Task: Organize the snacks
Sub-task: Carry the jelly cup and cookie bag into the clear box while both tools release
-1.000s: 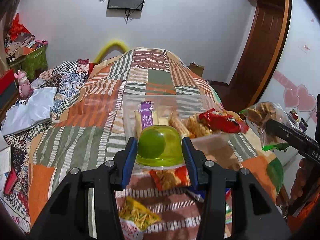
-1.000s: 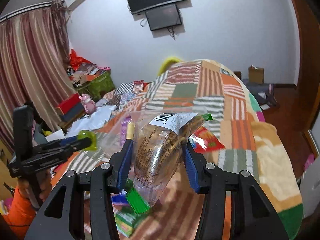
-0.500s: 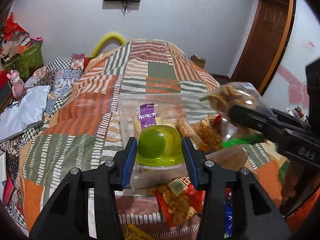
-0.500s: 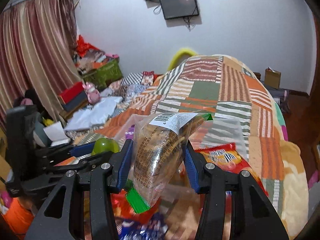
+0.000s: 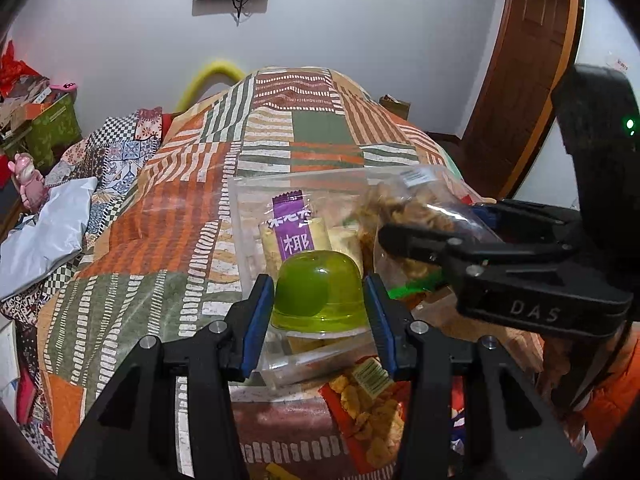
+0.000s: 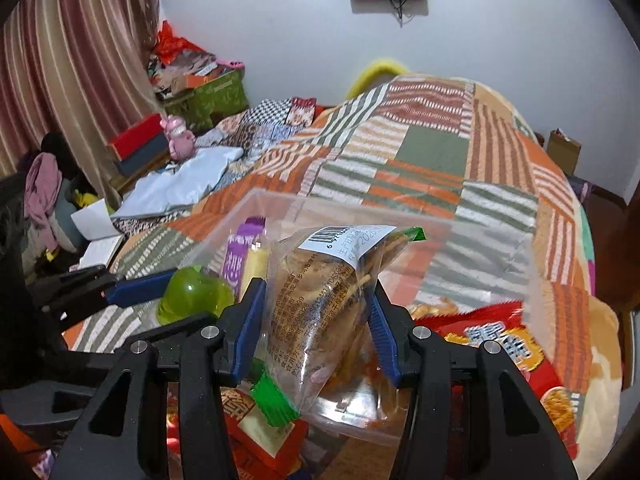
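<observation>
My left gripper [image 5: 318, 300] is shut on a green jelly cup [image 5: 318, 290] and holds it over the near rim of a clear plastic box [image 5: 256, 196] on the bed. The cup also shows in the right wrist view [image 6: 194, 294]. My right gripper [image 6: 316, 320] is shut on a clear bag of brown biscuits [image 6: 320, 308] with a green end, held over the same box [image 6: 480, 248]. The bag also shows in the left wrist view [image 5: 412, 216]. A purple-labelled snack [image 5: 294, 232] stands inside the box.
Loose snack packs lie on the patchwork quilt [image 5: 180, 208] in front of the box: a red chip bag [image 6: 504, 344] at the right and an orange crisp pack [image 5: 368, 408] near me. Folded clothes [image 5: 44, 224] and boxes sit to the left.
Both grippers have moved forward toward the clear box. The right gripper with the biscuit bag has swung left and now sits over the box, close beside the left gripper's jelly cup.
</observation>
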`<act>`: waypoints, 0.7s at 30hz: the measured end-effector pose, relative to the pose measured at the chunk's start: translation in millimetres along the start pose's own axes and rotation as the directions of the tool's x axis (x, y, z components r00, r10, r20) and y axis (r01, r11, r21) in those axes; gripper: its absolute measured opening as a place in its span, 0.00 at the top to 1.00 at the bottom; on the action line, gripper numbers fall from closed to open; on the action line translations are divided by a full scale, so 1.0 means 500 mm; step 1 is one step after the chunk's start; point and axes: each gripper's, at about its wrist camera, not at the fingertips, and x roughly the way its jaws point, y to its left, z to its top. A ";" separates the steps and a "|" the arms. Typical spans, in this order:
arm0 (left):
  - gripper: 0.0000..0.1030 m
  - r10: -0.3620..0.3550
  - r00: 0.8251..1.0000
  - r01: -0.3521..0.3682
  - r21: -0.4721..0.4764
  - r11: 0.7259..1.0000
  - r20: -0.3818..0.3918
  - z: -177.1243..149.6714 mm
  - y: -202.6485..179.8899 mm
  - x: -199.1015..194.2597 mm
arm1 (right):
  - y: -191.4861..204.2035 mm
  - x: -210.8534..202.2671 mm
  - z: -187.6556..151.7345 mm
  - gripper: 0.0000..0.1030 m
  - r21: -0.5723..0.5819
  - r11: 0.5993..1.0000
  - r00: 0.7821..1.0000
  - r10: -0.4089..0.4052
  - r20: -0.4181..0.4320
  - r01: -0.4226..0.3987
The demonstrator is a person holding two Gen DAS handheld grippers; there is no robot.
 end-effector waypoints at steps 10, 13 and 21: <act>0.54 -0.008 1.000 0.008 0.000 1.000 0.007 -0.001 -0.011 -0.019 | 0.014 -0.022 -0.005 0.51 -0.027 0.999 1.000 -0.018 -0.002 0.018; 0.50 -0.006 1.000 0.005 0.007 1.000 0.024 0.000 -0.016 -0.039 | 0.022 -0.041 -0.006 0.50 -0.037 0.999 0.999 -0.030 0.016 0.031; 0.43 0.012 0.997 -0.013 0.009 1.000 0.077 -0.002 -0.024 -0.111 | 0.040 -0.109 -0.012 0.48 -0.035 0.998 0.996 -0.042 0.072 0.045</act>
